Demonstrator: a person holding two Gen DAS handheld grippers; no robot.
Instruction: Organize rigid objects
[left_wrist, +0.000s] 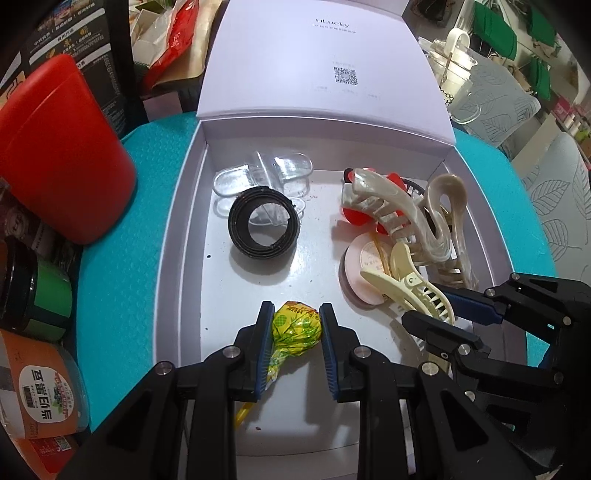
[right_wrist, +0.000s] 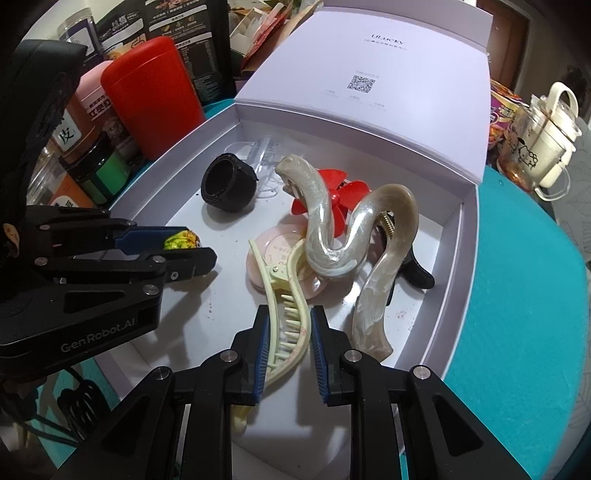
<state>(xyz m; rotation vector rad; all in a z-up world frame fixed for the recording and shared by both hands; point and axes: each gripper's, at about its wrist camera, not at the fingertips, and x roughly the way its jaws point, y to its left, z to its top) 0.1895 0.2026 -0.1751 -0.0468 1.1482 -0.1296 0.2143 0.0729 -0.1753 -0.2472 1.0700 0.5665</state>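
Both grippers loaded over the box

Now my left gripper clamps a lollipop low over the white box, while my right gripper pinches a cream hair clip beside the pearly claw clip.

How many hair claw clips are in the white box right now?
3. A cream clip held in the right hand-held gripper; a large pearly clip in the box's middle; a black one partly under it. More may be hidden.
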